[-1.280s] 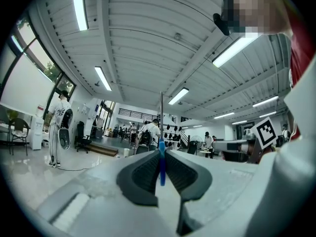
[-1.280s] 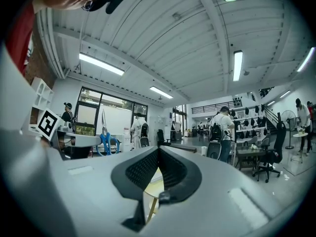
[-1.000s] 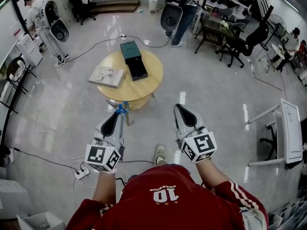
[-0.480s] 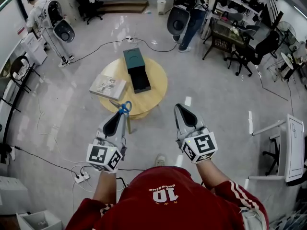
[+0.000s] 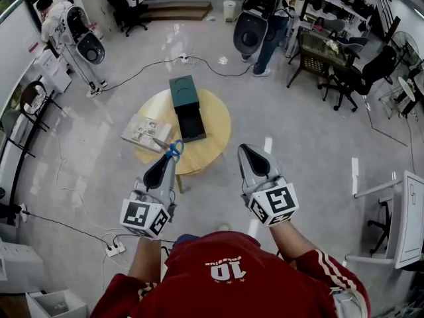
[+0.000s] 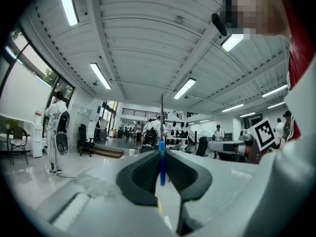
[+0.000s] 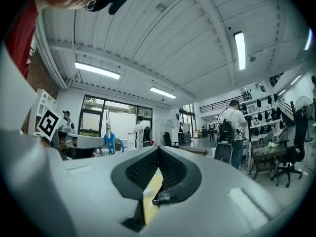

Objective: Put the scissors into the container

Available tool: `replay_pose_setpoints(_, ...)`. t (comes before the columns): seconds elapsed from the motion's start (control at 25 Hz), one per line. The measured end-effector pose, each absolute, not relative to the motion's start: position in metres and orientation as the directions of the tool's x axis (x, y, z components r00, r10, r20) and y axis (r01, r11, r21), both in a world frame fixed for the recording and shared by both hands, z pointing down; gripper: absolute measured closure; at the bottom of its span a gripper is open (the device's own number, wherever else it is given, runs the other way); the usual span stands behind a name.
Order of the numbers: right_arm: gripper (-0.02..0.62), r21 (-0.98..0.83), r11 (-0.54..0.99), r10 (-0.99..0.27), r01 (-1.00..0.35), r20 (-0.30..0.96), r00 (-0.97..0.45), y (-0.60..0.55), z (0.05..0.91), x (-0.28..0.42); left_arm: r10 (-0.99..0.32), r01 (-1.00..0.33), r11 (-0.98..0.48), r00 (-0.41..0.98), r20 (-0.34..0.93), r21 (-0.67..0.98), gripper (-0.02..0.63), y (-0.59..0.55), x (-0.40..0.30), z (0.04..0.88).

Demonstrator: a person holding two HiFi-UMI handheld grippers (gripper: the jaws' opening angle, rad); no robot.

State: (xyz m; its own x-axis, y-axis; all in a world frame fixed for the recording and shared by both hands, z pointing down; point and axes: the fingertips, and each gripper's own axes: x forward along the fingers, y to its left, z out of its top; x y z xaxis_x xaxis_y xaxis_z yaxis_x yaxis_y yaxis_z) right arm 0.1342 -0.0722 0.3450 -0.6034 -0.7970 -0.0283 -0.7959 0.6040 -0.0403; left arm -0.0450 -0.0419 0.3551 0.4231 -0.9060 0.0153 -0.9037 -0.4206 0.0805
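Note:
Blue-handled scissors (image 5: 173,149) stick out of my left gripper (image 5: 168,158), which is shut on them, blades pointing away toward the table. In the left gripper view the blue handle (image 6: 161,163) sits clamped between the jaws and the thin blade rises straight up. The container (image 5: 187,107) is a dark green box lying lengthwise on the round wooden table (image 5: 215,121) ahead, its near half open and dark inside. My right gripper (image 5: 246,150) hovers level beside the left one, shut with nothing in it (image 7: 158,151). The scissors (image 7: 109,141) also show at the left of the right gripper view.
A magazine (image 5: 145,132) lies on the table's left side, next to the container. Cables and a power strip (image 5: 114,249) trail over the floor on the left. People with equipment stand at the far left (image 5: 56,15) and far right (image 5: 268,2); chairs and desks line the right.
The table with the container has come closer in the head view as the person walks toward it. Both grippers keep the same pose, the scissors still held in the left.

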Motion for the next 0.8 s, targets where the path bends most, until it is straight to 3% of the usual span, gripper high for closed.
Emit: replay_pose_setpoints(0.8,0.595,-0.058,0.583,-0.811,-0.810,0.013,-0.585,-0.133,0.358,0.114,-0.877,-0.871,-0.469,0.478,0.035,0.144,0.568,-0.112,-0.060,0.371)
